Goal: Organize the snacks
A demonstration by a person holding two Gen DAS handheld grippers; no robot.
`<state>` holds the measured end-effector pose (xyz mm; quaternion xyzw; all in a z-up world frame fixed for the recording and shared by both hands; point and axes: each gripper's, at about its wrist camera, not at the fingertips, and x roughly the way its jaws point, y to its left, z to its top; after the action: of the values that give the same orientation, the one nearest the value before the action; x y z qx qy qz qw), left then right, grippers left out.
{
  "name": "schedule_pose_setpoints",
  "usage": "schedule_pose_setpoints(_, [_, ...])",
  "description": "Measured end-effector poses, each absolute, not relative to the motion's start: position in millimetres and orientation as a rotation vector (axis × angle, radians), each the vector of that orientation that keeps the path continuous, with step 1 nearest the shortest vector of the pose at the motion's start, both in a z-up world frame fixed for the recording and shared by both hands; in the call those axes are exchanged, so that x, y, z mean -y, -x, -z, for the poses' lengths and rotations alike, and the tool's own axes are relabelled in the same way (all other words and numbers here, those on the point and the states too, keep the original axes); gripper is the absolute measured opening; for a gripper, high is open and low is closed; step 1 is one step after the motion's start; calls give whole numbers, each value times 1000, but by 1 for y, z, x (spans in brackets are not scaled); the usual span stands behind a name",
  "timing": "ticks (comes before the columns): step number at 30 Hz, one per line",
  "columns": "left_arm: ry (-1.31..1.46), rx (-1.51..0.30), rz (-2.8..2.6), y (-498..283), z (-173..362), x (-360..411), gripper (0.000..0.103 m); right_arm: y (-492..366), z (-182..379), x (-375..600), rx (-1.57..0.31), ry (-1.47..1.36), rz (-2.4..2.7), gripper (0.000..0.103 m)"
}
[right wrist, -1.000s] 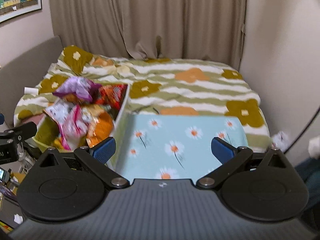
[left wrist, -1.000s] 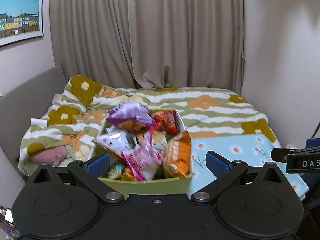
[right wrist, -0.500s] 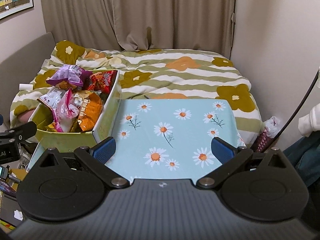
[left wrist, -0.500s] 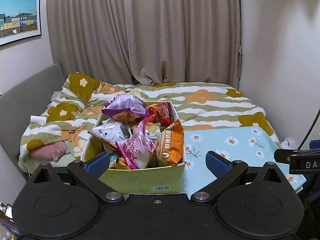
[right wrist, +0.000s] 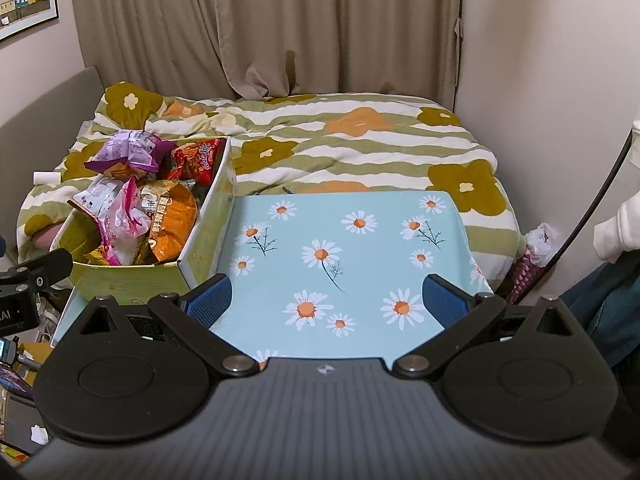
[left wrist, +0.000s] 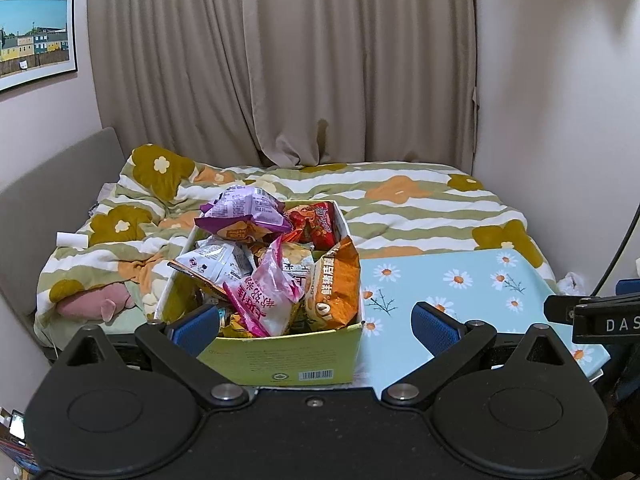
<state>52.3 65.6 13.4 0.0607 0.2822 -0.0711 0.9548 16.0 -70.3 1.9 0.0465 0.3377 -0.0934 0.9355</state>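
Observation:
A yellow-green cardboard box [left wrist: 288, 360] [right wrist: 120, 278] stuffed with several snack bags stands on the left part of a light blue daisy-print table [left wrist: 472, 292] [right wrist: 360, 248]. On top lie a purple bag [left wrist: 244, 216] [right wrist: 128, 152], a red bag [left wrist: 316, 220] [right wrist: 200, 160], a pink bag [left wrist: 264, 296] [right wrist: 124, 220] and an orange bag [left wrist: 334, 288] [right wrist: 172, 224]. My left gripper [left wrist: 316, 322] hovers open just before the box's near wall. My right gripper [right wrist: 326, 300] hangs open over the bare table, right of the box. Neither holds anything.
Behind the table a bed [right wrist: 360, 148] with a green, white and orange flower quilt fills the room up to beige curtains [left wrist: 280, 60]. A wall stands close on the right. A person's white sleeve [right wrist: 616, 228] shows at the right edge. A pink plush [left wrist: 96, 304] lies left.
Both grippers have drawn back and tilted, so the box and table now show more fully and lower in view. Their jaws stay open. The snacks have not moved.

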Motion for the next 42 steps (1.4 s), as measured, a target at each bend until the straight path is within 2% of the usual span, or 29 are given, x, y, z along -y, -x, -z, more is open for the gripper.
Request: schedule_pose_setpoints(42, [-117, -547, 109, -53, -14, -71, 103, -21, 1, 58, -701, -96, 187, 103])
